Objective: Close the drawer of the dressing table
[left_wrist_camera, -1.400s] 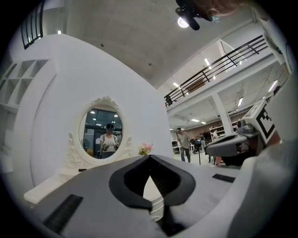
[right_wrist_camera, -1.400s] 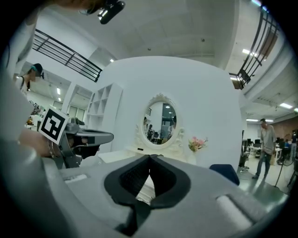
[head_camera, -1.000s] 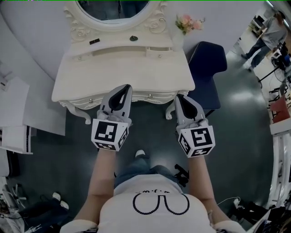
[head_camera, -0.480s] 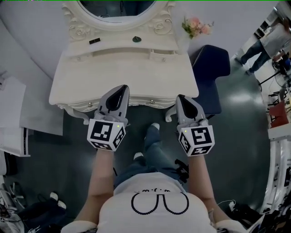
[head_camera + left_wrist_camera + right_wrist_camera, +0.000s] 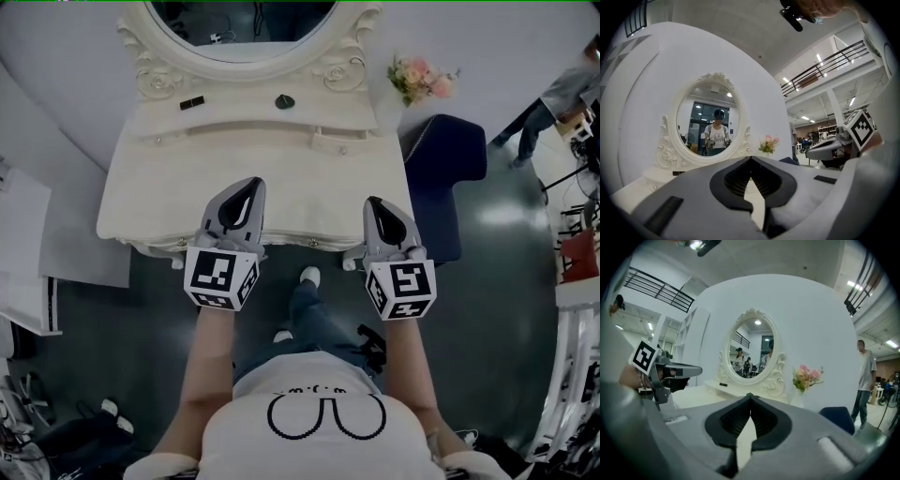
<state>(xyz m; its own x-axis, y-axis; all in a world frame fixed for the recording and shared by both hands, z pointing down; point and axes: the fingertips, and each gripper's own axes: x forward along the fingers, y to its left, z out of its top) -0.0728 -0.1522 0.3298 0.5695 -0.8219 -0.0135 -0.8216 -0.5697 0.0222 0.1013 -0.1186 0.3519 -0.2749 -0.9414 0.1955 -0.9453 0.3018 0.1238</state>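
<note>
Where scrollwork frames the oval mirror, the dressing table is smooth.

Up top, a white short-sleeved T-shirt, with a black looped outline drawing and dotted lettering printed across the chest. Lower down, blue jeans and one white shoe peeking out. At the waist, a small black object, too small to identify. Now the pale grey left gripper: smooth moulded shell, black ribbed pads inside, tapering to a point. Same grey-and-black build on the right gripper. Behind each, a white cube with black square markers: left marker cube, right marker cube.
</note>
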